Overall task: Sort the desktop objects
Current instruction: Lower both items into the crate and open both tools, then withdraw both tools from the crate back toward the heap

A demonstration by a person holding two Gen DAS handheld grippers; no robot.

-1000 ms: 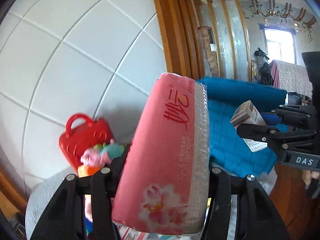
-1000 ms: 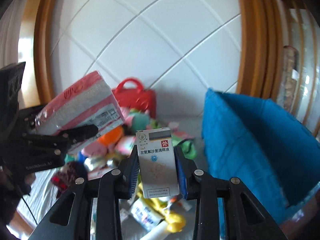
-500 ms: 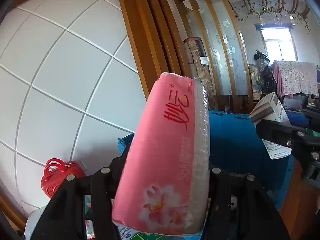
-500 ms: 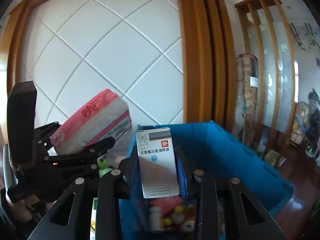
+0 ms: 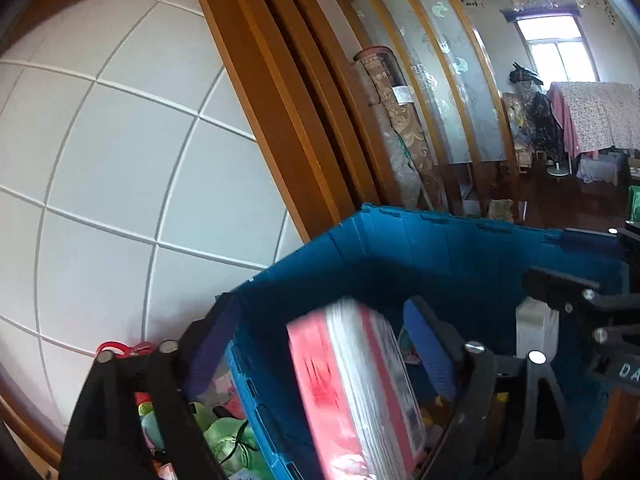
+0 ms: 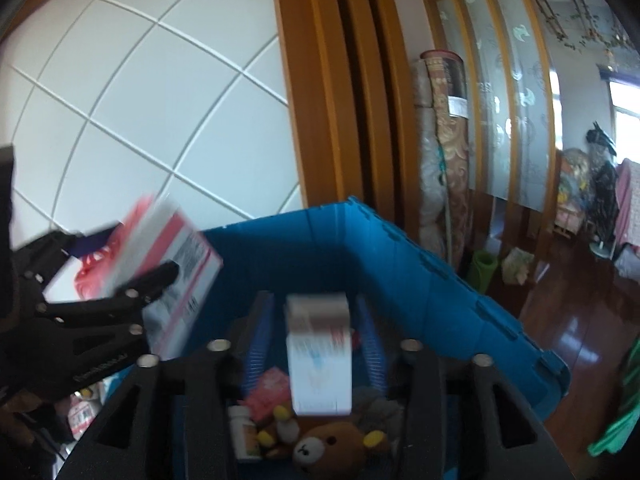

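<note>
Both grippers hang over the blue crate [image 5: 440,256], whose far corner also fills the right wrist view [image 6: 400,264]. My left gripper [image 5: 320,320] has its jaws opening wide; the pink tissue pack [image 5: 352,392] drops blurred between them, free of the pads. In the right wrist view the same pack [image 6: 160,264] shows beside the left gripper [image 6: 100,312]. My right gripper [image 6: 316,308] is opening too, and the white medicine box [image 6: 318,356] falls blurred between its blue pads [image 6: 256,344] with a gap on each side. The box also shows in the left wrist view [image 5: 536,328].
Inside the crate lie a teddy bear [image 6: 332,448], a pill bottle [image 6: 244,432] and a pink packet [image 6: 268,392]. Left of the crate are a red handbag [image 5: 116,350] and green soft toys [image 5: 224,440]. A tiled wall and a wooden door frame stand close behind.
Both grippers swung right from the toy heap to above the blue crate. Their jaws then opened, letting go of the tissue pack and the medicine box, which now drop.
</note>
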